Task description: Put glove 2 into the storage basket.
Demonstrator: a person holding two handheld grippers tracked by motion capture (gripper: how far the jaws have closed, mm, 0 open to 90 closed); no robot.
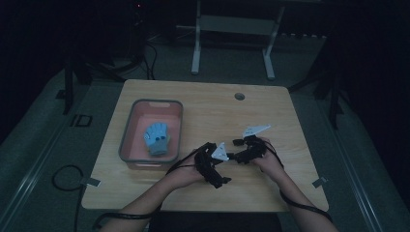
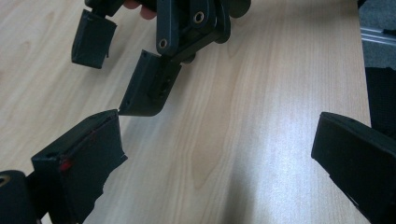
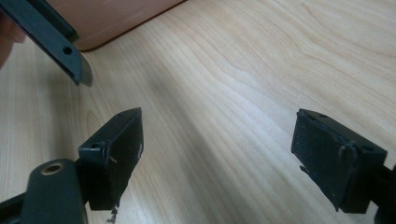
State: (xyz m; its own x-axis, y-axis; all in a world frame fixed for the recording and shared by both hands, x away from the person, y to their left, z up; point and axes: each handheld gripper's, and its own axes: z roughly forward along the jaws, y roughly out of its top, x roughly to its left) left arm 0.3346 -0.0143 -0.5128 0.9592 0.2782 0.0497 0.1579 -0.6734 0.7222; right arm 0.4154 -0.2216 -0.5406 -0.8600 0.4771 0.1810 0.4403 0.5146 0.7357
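We judge the blue glove [image 1: 157, 138], lying in the tray [image 1: 126, 131] at centre left, soft and light, best pinched at its cuff; left tool [image 1: 228, 155] and right tool [image 1: 236, 143] both spread, empty.

Pale mark looking like "ID" lying on the grey floor [image 1: 80, 120] left of the surface [image 1: 212, 111], too dim to be sure, nothing readable showing on the tools, tray or glove
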